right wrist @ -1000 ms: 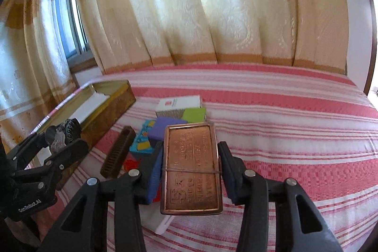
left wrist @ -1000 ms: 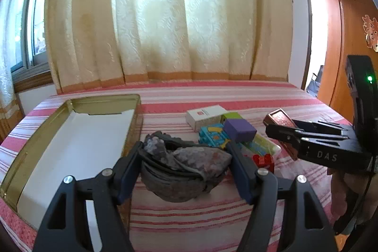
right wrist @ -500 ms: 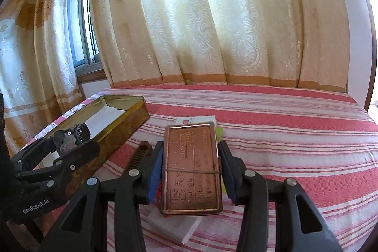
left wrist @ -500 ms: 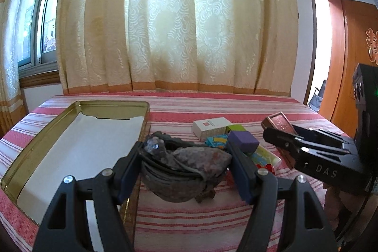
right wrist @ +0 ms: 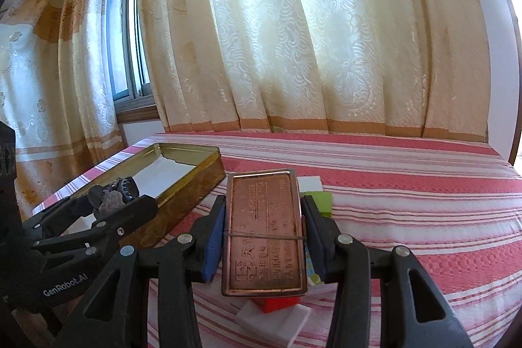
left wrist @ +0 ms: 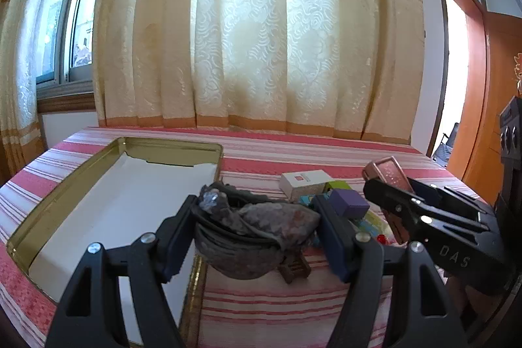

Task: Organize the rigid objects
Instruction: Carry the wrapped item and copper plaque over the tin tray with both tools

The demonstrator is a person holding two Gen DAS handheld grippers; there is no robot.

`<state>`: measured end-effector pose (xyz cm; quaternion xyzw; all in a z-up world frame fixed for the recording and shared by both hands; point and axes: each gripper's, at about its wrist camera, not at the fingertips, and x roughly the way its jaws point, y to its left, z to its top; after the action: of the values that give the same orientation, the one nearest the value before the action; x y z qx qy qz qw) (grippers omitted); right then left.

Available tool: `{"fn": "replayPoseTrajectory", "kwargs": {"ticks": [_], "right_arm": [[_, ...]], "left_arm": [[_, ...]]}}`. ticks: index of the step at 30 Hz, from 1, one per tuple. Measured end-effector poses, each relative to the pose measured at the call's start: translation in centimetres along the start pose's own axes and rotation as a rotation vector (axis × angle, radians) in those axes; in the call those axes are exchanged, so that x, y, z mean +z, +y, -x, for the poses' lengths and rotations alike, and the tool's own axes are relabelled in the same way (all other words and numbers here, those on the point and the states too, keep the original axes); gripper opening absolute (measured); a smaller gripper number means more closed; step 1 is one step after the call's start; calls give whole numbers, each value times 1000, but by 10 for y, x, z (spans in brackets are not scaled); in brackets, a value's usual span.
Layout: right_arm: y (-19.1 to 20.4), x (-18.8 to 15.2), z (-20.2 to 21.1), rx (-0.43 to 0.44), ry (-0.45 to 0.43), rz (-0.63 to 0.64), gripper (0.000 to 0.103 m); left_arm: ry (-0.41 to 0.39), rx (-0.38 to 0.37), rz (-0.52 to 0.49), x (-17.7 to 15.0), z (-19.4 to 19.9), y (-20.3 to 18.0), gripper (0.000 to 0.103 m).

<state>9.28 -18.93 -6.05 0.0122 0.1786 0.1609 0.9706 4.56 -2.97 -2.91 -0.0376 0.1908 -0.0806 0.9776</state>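
**2 loaded grippers, 1 tin: where the carry could fail**

The left gripper is clamped on a grey toy helmet, which is held by its sides above the near right-hand rim of the gold tin. The helmet's rounded shell is gripped by flat pads, so a slip is judged possible if the wrist is rolled; a strap or buckle hanging beneath it could also be caught on the tin's wall as it is lowered.

The right gripper is closed on a copper-coloured plate, held by its 2 long edges and raised above the striped cloth. The plate looks thin and smooth, and most of its length projects beyond the pads, so it could be pivoted or dropped by a knock.

The 2 grippers are near each other beside the tin, and a collision is a risk if both loads are brought in together. The tin is lined with white paper and otherwise appears empty.

Beyond the grippers, a white box, a purple block and other small coloured pieces are left on the cloth, where they could be scattered by a low pass.
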Motion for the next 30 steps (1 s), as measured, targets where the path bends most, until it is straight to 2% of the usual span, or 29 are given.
{"fn": "replayPoseTrajectory", "kwargs": {"ticks": [30], "right_arm": [[56,4,-26,77,2,81,47]], "left_arm": [[-34,129,47,8,5,57,70]]}}
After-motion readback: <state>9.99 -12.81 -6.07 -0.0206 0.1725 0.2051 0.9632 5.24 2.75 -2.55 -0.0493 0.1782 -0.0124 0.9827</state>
